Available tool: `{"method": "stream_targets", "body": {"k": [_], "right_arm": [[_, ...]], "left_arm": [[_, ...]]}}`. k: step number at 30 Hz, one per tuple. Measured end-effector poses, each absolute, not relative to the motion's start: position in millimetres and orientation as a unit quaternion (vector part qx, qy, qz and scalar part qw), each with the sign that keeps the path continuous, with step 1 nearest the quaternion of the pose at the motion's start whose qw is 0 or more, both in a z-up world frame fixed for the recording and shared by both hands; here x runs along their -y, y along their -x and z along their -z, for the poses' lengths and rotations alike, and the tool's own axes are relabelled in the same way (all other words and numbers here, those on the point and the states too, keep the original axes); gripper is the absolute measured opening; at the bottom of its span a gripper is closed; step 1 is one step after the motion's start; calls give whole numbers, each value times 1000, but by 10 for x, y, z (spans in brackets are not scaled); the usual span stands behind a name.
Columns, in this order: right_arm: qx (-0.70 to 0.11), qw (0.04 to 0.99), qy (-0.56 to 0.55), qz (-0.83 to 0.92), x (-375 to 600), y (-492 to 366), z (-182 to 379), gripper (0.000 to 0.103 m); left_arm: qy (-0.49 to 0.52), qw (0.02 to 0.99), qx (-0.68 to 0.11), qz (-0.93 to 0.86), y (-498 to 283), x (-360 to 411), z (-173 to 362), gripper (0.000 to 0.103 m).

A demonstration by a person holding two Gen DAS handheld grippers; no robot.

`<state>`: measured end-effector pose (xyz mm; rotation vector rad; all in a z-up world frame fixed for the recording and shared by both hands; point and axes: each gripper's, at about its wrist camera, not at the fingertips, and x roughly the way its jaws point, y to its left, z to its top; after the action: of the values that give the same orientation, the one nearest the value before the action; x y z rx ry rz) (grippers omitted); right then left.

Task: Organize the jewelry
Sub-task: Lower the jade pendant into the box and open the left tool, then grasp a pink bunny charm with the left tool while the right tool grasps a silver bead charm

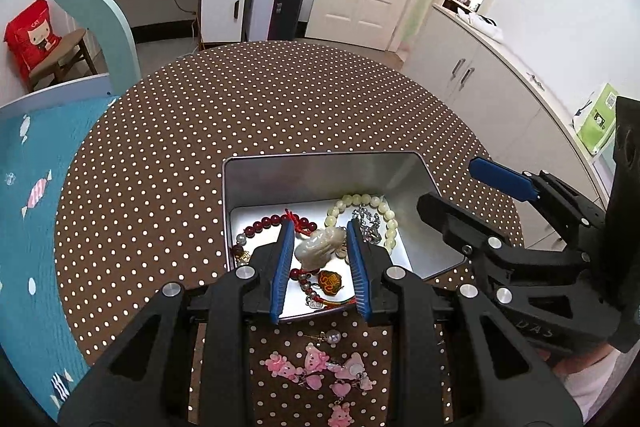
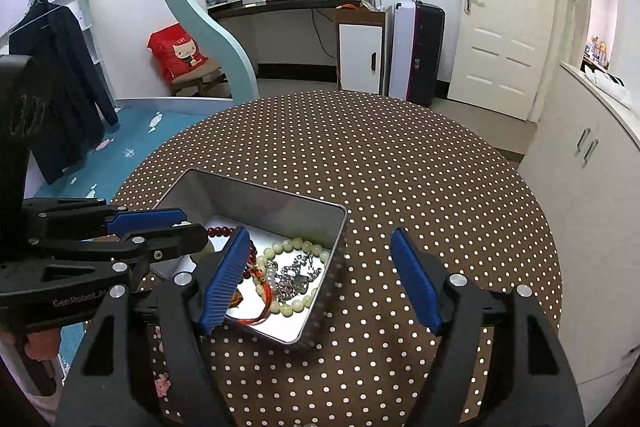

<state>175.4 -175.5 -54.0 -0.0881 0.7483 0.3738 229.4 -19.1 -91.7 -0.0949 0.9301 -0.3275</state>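
Note:
A silver metal tin stands on the dotted table. In it lie a dark red bead bracelet, a pale green bead bracelet, a silver chain, a pale carved pendant and a red-and-gold charm. My left gripper is open over the tin, its fingers on either side of the pendant, whether touching it I cannot tell. My right gripper is open wide and empty at the tin's right wall. Pink bear hair clips and a pearl earring lie on the table in front of the tin.
The round table has a brown cloth with white dots. A blue bed stands left of it, white cabinets to the right. A desk, suitcases and a door stand behind.

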Motion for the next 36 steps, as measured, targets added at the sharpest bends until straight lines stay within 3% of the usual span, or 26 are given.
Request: {"method": "stream_targets", "body": {"k": [16,25,29,36], "right_arm": [[-363,918,40,-154,1872,-1685,538,73],[-349,923,38,-158,2071,-1416,504,83],[-356,919,52,-160,2097,-1291,568,84],[-384,907,50,-163,2128,-1185,753,85]], "left_arm": [[50,901,-410,135,-2047,-61,700,28],[24,905,-403,133,-1754,-176,681,44],[19,900,-411,146,-1657,-199,730,59],[1,885,-435,167,-1655,-171,892,60]]}}
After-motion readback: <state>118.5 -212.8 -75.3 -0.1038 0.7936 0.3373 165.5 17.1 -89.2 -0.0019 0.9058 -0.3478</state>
